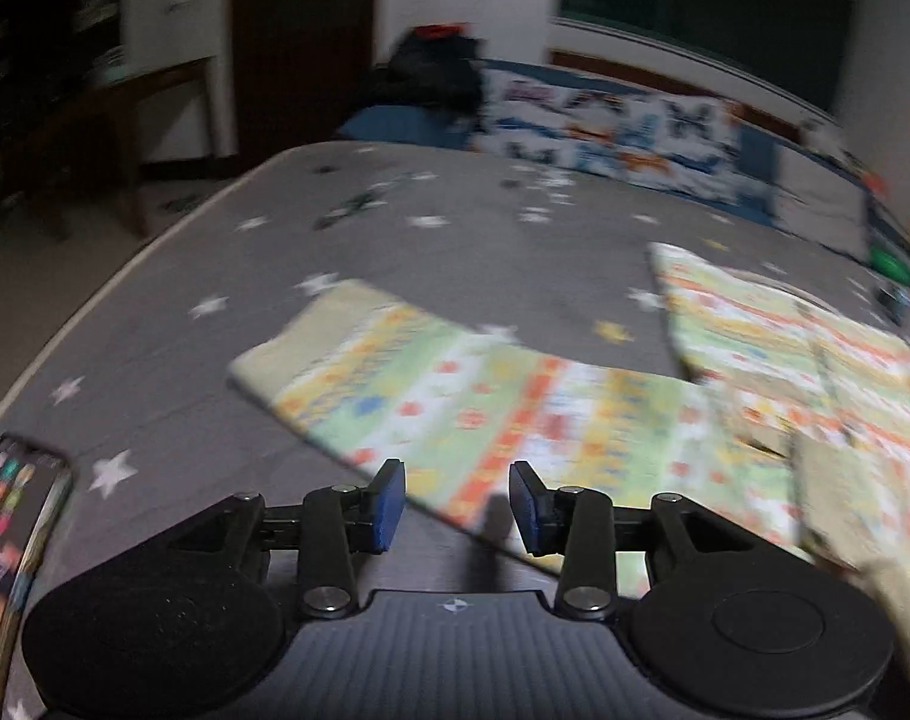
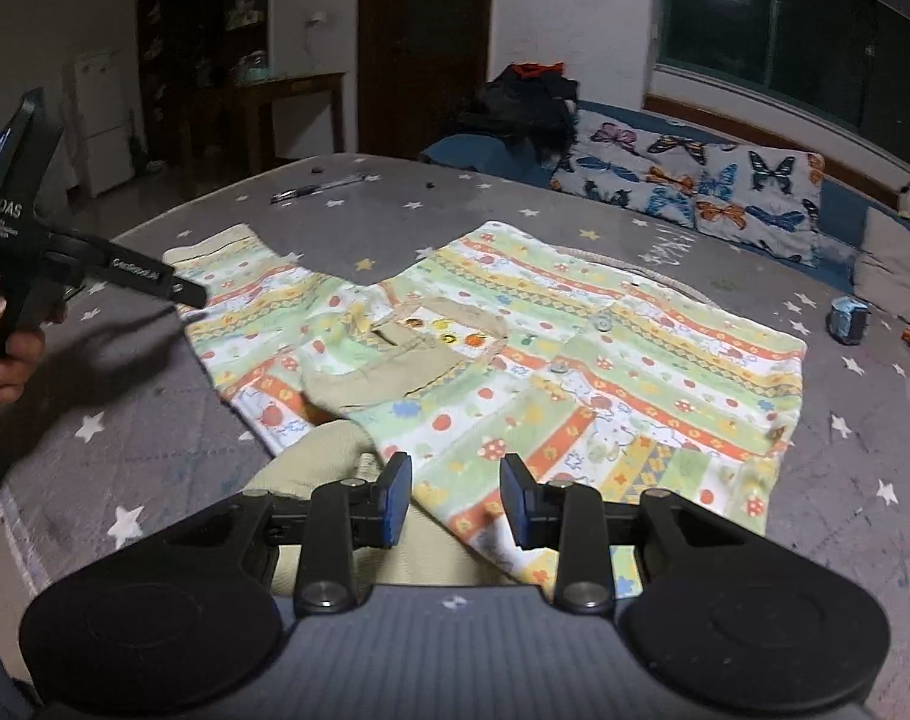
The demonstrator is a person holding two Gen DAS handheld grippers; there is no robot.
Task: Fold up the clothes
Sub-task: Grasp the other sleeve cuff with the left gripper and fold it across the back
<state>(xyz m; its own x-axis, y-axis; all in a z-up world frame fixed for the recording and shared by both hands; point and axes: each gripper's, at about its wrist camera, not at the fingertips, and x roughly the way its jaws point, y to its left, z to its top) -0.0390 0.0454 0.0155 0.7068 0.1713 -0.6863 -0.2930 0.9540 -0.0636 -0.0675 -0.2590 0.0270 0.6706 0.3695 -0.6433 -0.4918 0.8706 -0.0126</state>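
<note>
Lying flat on the grey star-print bed cover (image 2: 155, 450) is a small patterned shirt (image 2: 574, 372) with green, orange and yellow stripes; it is sitting in the middle of the bed, its collar lying near the middle and one sleeve (image 2: 239, 276) reaching out to the left; a phone (image 1: 11, 540) is showing at the far left edge of the left wrist view, and that view is blurry; the left gripper (image 1: 456, 507) is hanging just over the near edge of that sleeve, its blue pads (image 1: 389, 504) standing wide apart and holding nothing; in the right wrist view the left hand (image 2: 11, 354) is gripping the handle of that same tool at the far left; the right gripper (image 2: 455, 498) is sitting over the near hem of the shirt, its pads spread wide and gripping nothing; butterfly pillows (image 2: 694, 186) are leaning at the far right side of the bed, and a pile of dark clothes (image 2: 526, 102) is sitting just left of them.
</note>
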